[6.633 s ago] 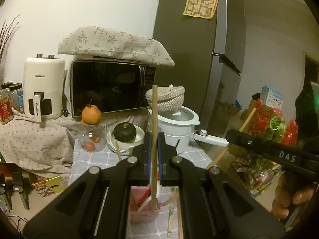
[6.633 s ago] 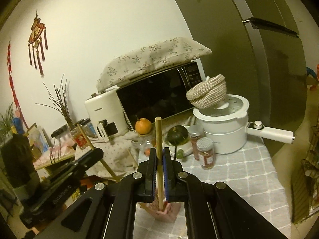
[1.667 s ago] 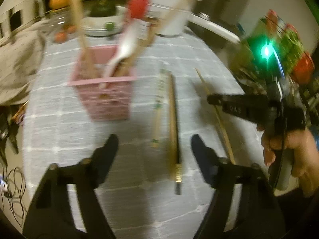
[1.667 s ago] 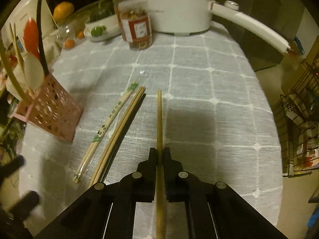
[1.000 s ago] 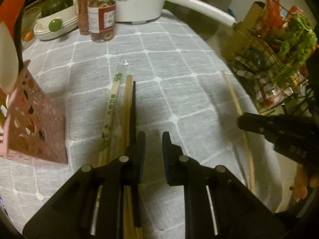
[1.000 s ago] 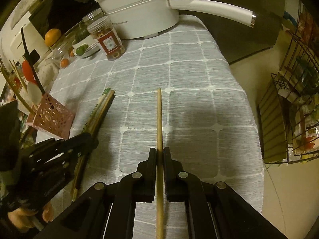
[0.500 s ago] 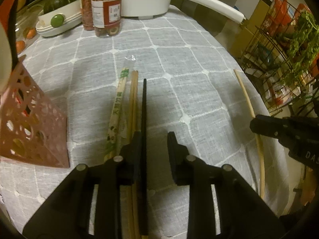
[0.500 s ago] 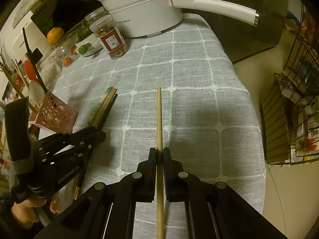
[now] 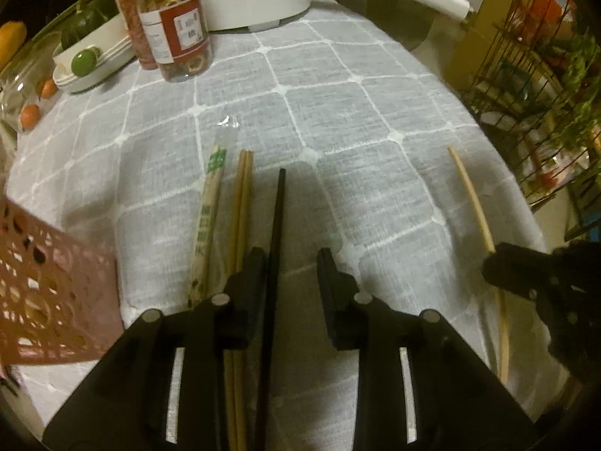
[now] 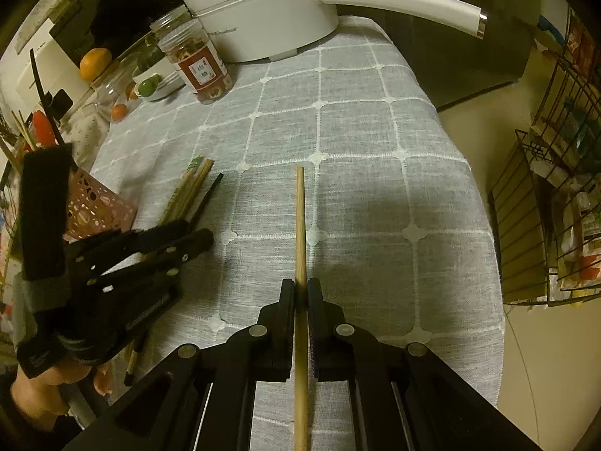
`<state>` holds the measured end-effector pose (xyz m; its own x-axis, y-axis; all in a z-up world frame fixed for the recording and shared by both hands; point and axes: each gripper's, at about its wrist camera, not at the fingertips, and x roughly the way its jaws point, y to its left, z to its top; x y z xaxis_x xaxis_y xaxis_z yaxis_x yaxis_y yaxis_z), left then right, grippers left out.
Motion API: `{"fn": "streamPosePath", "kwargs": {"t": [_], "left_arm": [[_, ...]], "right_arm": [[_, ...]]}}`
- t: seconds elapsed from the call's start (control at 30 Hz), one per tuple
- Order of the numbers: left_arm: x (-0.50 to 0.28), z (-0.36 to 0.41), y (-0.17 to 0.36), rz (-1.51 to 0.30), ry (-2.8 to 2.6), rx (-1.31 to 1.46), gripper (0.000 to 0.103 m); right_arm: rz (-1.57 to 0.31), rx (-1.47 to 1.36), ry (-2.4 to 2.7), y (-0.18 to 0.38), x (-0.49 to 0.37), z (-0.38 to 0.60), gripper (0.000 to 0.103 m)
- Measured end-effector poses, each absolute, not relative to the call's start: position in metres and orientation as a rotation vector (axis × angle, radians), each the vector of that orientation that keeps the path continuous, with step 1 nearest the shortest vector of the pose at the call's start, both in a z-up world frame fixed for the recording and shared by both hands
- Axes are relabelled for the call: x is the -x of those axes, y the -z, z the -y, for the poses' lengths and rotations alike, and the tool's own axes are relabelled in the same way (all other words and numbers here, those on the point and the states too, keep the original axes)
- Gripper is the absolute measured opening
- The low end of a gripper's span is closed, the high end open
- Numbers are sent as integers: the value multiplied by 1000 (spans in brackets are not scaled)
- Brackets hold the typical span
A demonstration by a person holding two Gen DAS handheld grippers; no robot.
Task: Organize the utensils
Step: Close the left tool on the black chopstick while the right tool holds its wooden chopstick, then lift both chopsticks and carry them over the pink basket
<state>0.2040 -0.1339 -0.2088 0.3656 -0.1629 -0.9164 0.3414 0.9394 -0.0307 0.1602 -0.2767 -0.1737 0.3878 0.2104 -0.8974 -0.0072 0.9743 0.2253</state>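
Note:
My left gripper [image 9: 291, 259] is open low over the grey checked tablecloth, its jaws either side of a black chopstick [image 9: 277, 218] that lies against the left jaw. A pair of wooden chopsticks [image 9: 240, 203] and a paper-wrapped pair [image 9: 210, 195] lie just left of it. My right gripper [image 10: 300, 287] is shut on a single wooden chopstick [image 10: 299, 218] held level above the cloth; it also shows in the left wrist view [image 9: 471, 199]. The pink utensil basket [image 9: 45, 285] stands at the left with utensils in it [image 10: 41, 127].
A white pot [image 10: 263, 11] with a long handle [image 10: 405, 3] stands at the back. Two jars [image 9: 172, 34], a white dish with green fruit [image 9: 86, 64] and oranges [image 10: 94, 62] are behind. A wire rack [image 10: 556, 188] stands right of the table edge.
My left gripper has opened a little wider around the black chopstick and moved slightly forward. My right gripper still holds its wooden chopstick, nearly unmoved.

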Motion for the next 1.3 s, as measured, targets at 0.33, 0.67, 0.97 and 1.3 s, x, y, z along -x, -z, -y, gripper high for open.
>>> {"fn": "streamPosePath", "kwargs": {"t": [0.33, 0.67, 0.97, 1.3], "left_arm": [[-181, 123, 187, -1119, 359, -159, 6], [-131, 78, 115, -958, 422, -122, 6], [-91, 29, 82, -822, 428, -61, 6], [-79, 2, 44, -693, 403, -18, 6]], "right_arm": [[-1116, -215, -157, 156, -151, 278, 6], [-1018, -190, -226, 114, -123, 254, 6], [-893, -117, -274, 77, -88, 220, 6], [-783, -35, -330, 48, -86, 175, 6]]}}
